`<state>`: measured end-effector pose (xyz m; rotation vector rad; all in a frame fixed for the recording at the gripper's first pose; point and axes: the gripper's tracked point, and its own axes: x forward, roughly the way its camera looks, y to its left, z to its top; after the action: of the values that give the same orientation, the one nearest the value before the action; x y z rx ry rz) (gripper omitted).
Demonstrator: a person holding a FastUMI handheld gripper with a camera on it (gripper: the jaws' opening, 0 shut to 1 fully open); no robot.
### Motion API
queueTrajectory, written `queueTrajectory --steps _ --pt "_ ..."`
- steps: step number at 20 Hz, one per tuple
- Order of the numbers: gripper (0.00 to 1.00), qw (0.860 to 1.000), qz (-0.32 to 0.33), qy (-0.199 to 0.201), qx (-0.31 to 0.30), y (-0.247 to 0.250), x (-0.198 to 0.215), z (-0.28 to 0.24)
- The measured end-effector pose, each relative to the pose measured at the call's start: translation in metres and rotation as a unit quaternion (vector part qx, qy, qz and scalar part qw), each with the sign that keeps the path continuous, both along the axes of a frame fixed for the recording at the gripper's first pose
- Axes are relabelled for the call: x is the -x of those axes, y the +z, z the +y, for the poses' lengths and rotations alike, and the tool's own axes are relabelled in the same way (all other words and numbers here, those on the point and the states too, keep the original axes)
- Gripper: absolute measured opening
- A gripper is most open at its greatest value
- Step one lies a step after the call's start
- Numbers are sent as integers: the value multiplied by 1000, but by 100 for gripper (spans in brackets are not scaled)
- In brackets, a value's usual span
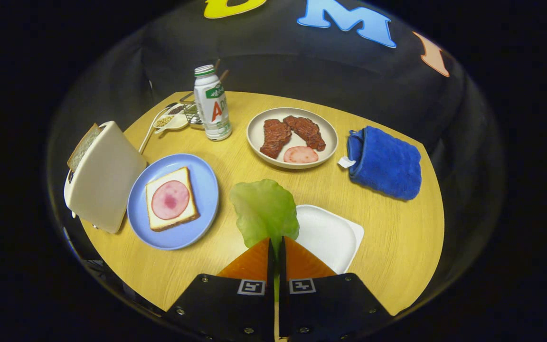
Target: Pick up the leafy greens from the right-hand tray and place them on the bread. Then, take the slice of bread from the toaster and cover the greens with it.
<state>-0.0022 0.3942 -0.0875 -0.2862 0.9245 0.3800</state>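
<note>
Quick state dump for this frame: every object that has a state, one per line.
gripper: shut on the lettuce leaf
lettuce leaf: lifted, pinched by its stem
white tray: empty
bread slice on blue plate: flat, topped with a ham slice, no greens yet
toaster: one bread slice sticking out of the slot
bottle: upright, capped
beige plate: holds meat pieces and a ham slice
blue towel: folded
</note>
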Motion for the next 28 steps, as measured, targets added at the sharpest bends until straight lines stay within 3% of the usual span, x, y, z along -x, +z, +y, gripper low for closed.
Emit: queueTrajectory --steps 7,18,20,21,22,23,28 --pt "4 997 -15 70 -1 16 12 86" --pt "4 995 -14 98 26 -5 5 152" --pt "9 993 -14 116 31 -10 10 162" --pt "21 991 -15 127 29 -8 12 168" --pt "25 991 -18 133 26 -10 13 172" --pt "40 990 -21 138 27 -7 15 174" --pt "41 989 -32 140 37 0 15 170"
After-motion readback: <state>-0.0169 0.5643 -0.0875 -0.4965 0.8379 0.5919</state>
